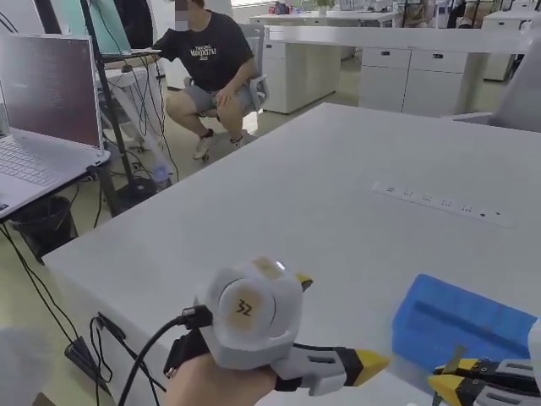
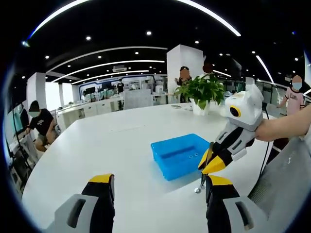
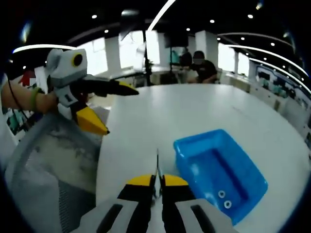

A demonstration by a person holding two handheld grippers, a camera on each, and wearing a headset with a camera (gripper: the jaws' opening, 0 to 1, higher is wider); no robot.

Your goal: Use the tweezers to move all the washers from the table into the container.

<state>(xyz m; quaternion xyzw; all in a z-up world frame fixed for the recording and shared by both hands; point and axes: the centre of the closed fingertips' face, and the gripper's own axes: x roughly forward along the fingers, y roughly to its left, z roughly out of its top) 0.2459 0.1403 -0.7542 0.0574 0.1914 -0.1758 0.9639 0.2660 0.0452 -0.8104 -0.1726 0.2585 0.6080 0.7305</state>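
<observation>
Clamps tweezers (image 3: 157,162) in right gripper (image 3: 159,180) jaws, tips forward for picking; left gripper (image 2: 160,179) jaws apart, idle; container (image 3: 218,170) handy at 3 o'clock.

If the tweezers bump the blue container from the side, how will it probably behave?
The blue container looks like thin plastic with two washers visible inside, so it is probably light and may slide on the smooth white table. It is low and wide, so tipping seems unlikely.
</observation>
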